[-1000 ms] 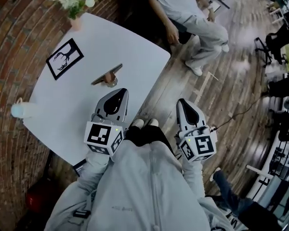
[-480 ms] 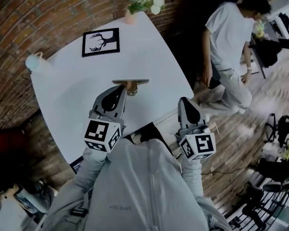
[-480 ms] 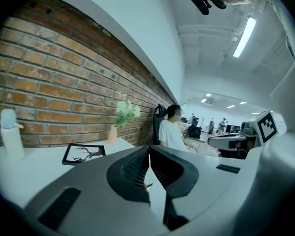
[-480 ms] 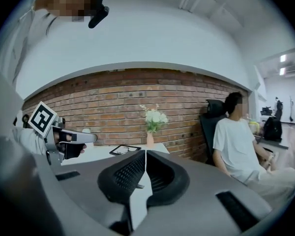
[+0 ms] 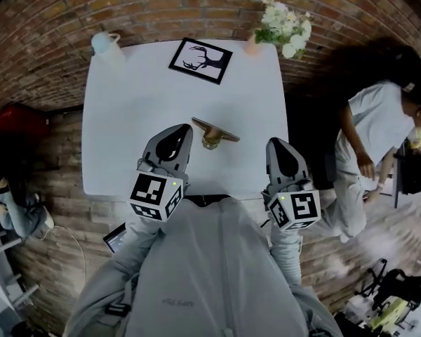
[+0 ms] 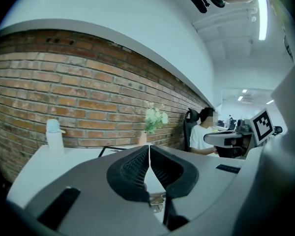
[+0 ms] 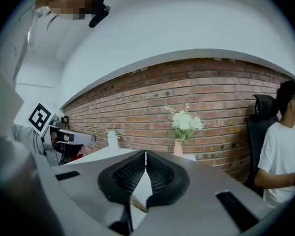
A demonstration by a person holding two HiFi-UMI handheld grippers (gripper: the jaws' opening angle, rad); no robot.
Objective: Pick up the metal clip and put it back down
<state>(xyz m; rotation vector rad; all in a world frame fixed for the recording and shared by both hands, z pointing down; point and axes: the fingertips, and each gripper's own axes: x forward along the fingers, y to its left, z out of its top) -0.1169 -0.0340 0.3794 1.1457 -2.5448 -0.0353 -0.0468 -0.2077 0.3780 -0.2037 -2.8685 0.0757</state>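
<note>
Your left gripper point(image 5: 178, 133) waits beside the metal clip point(image 5: 214, 133), your right gripper point(image 5: 281, 149) farther off (both jaws pressed together, empty), poised to reach.

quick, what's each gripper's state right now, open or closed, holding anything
left gripper: closed, nothing between its jaws
right gripper: closed, empty
metal clip: lies on the white table, in neither gripper

No lettering reads clearly; small print on the jacket point(image 5: 210, 272) looks too blurred.
</note>
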